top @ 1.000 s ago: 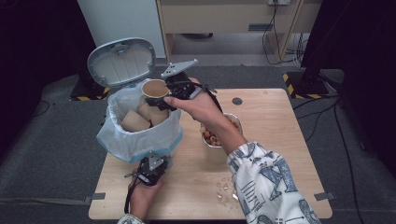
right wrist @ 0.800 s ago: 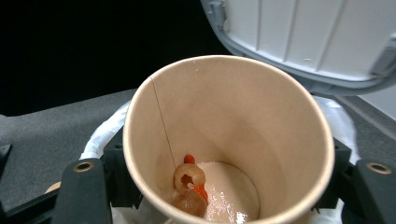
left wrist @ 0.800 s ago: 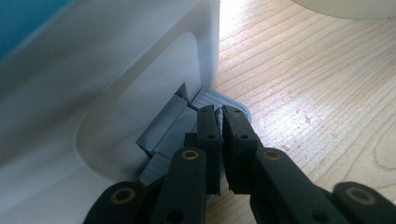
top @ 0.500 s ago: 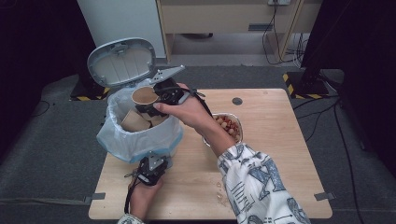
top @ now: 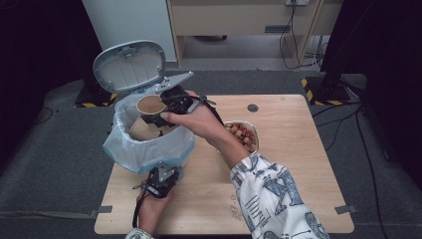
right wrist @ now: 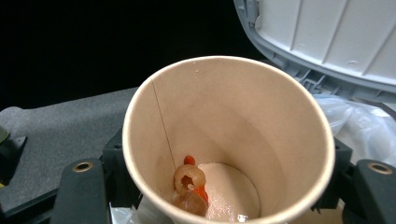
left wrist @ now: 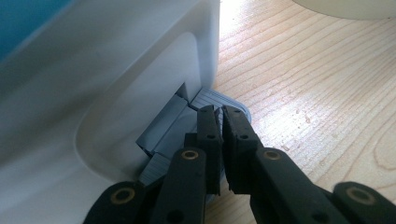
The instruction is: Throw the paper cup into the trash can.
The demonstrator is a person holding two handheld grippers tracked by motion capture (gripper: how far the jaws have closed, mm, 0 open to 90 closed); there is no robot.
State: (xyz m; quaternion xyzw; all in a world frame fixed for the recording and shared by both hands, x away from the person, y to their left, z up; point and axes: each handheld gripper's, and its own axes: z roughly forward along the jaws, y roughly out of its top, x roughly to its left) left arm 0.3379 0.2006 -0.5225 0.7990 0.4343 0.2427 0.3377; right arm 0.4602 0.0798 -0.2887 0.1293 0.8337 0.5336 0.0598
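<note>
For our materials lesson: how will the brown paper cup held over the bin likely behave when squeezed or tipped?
The brown paper cup probably dents easily: thin walls, one seam. It is likely light, holding a few food scraps. Tipped, those should slide out, though damp bits might cling.

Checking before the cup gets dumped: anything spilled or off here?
Yes: small crumbs lie scattered on the table near its front edge. Food bits still sit inside the paper cup, held over the bin.
</note>
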